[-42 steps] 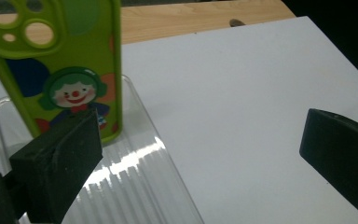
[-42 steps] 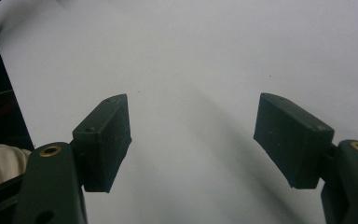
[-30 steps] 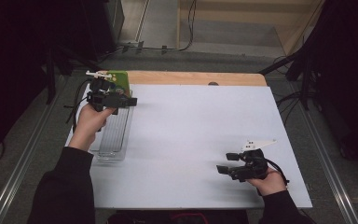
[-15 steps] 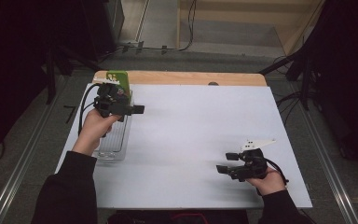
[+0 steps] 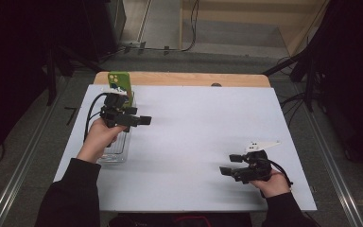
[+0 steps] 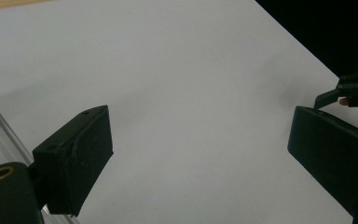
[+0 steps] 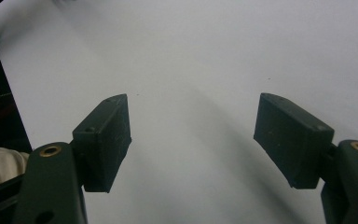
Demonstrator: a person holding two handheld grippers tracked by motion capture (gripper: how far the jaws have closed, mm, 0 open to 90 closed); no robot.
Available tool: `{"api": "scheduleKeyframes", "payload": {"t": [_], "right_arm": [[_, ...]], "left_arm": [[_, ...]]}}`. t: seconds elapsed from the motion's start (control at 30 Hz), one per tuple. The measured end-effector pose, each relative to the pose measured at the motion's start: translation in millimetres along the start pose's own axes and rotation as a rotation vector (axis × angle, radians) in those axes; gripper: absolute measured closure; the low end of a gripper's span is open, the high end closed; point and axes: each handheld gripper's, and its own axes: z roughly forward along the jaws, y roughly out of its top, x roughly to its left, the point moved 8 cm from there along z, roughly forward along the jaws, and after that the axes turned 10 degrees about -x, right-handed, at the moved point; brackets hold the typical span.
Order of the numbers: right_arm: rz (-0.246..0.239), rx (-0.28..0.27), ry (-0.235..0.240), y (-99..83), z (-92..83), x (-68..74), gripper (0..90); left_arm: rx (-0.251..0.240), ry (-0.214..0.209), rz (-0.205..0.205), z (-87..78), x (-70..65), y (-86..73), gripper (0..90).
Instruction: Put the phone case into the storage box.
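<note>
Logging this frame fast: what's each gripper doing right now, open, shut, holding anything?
Left gripper: open, empty; its jaws have just been closing a little, above the white table.
Right gripper: open, empty, over the same table.

Both grippers are chunky matte-black plastic: blocky fingers with small screw holes, brass bushings at the pivots, black cables trailing off. Person's wearing black sleeves.

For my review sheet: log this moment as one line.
left gripper: open, empty, jaws just closing slightly | right gripper: open, empty | green phone: upright in clear rack
</note>
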Motion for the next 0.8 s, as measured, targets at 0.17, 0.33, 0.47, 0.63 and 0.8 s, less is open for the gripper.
{"api": "scheduleKeyframes", "payload": {"t": [0.17, 0.33, 0.47, 0.63, 0.8], "right_arm": [[0.004, -0.002, -0.003, 0.2, -0.3, -0.3, 25.4], [0.008, -0.002, -0.002, 0.1, -0.5, -0.1, 25.4], [0.006, -0.001, -0.002, 0.1, -0.9, 0.1, 25.4], [0.007, -0.003, -0.001, 0.1, -1.2, -0.1, 25.4], [0.011, 0.001, -0.003, -0.4, -1.0, -1.2, 25.4]], "left_arm": [[0.011, 0.007, 0.025, 0.5, -6.3, -6.9, 14.1], [0.000, -0.014, 0.035, -0.8, -15.2, -12.3, 14.1], [-0.003, -0.019, 0.050, -1.7, -18.6, -16.9, 14.1], [-0.024, -0.012, 0.043, -2.5, -19.9, -24.3, 14.2], [-0.037, -0.022, 0.047, -1.7, -22.5, -30.9, 14.2]]}}
